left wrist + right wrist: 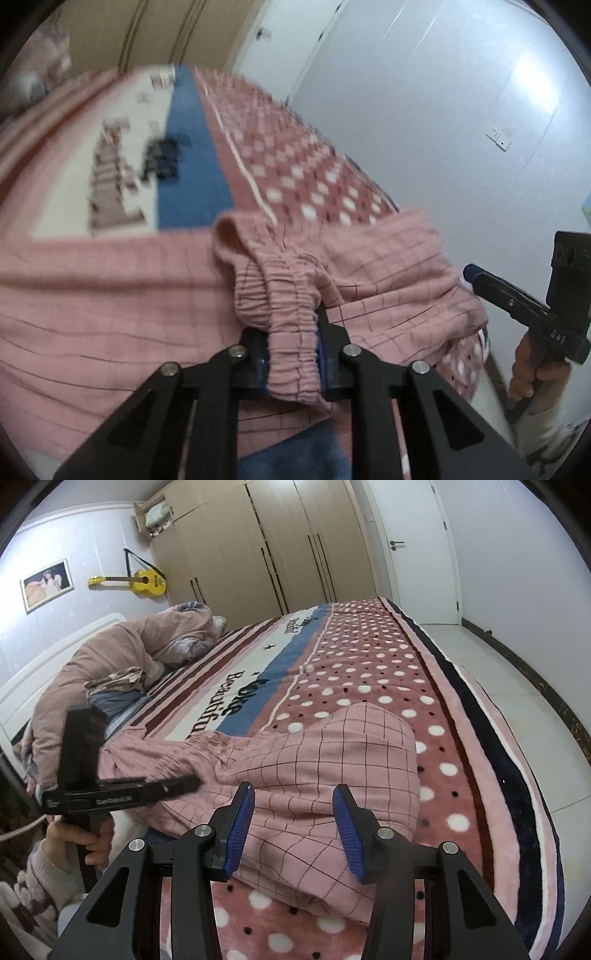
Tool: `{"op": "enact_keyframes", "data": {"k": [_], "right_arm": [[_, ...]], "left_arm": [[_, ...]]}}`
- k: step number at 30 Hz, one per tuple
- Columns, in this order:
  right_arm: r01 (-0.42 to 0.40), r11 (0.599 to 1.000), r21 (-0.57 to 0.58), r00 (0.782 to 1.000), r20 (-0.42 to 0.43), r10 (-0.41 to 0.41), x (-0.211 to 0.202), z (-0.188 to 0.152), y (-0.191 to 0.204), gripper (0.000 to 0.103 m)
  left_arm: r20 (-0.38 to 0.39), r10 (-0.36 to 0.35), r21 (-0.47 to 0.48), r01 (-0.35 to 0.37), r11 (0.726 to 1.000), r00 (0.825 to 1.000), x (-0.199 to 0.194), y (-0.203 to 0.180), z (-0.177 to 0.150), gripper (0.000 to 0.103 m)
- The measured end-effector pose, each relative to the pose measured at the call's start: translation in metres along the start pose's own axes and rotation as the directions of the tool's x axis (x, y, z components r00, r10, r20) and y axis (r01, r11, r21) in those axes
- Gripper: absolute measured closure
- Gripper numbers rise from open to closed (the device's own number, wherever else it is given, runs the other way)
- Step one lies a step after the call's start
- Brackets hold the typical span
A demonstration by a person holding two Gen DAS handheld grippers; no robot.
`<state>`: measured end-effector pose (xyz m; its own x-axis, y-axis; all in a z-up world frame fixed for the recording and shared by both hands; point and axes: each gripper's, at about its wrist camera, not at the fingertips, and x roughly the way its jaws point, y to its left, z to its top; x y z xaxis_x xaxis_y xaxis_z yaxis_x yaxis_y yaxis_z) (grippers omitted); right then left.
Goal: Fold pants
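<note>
Pink pants with a dark grid check (314,746) lie crumpled on the bed. In the left wrist view the elastic waistband (288,306) is bunched between the jaws of my left gripper (291,339), which is shut on it. From the right wrist view, the left gripper (190,782) reaches into the waistband area at the pants' left side. My right gripper (293,790) stands open just above the pants' near leg fabric, its blue pads (240,827) apart with nothing pinched. The right gripper (471,273) also shows at the pants' right edge, held by a hand (524,373).
The bed's pink polka-dot blanket (369,657) carries a blue stripe (280,664) and lettering. A heaped duvet (122,653) sits at the head end on the left. White floor (524,686) runs along the bed's right edge; wardrobes (258,546) and a door (417,554) stand behind.
</note>
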<state>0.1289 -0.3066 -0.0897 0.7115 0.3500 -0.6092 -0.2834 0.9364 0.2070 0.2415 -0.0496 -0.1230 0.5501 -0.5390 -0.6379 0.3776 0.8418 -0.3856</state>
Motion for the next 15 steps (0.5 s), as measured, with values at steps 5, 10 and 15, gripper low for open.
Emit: {"op": "enact_keyframes", "data": {"k": [5, 10, 15], "right_arm": [[-0.004, 1.0, -0.031, 1.0, -0.015, 0.003, 0.007, 0.002, 0.011, 0.063], [0.026, 0.999, -0.029, 0.996, -0.087, -0.028, 0.023, -0.01, 0.013, 0.061], [0.011, 1.0, -0.023, 0.998, -0.061, -0.012, 0.017, -0.014, 0.015, 0.061]], "left_arm": [[-0.057, -0.015, 0.002, 0.015, 1.0, 0.998, -0.003, 0.009, 0.0, 0.078], [-0.064, 0.023, -0.061, -0.027, 0.998, 0.998, -0.024, 0.036, -0.013, 0.047], [0.02, 0.176, -0.166, -0.171, 0.971, 0.984, -0.088, 0.085, -0.026, 0.043]]}}
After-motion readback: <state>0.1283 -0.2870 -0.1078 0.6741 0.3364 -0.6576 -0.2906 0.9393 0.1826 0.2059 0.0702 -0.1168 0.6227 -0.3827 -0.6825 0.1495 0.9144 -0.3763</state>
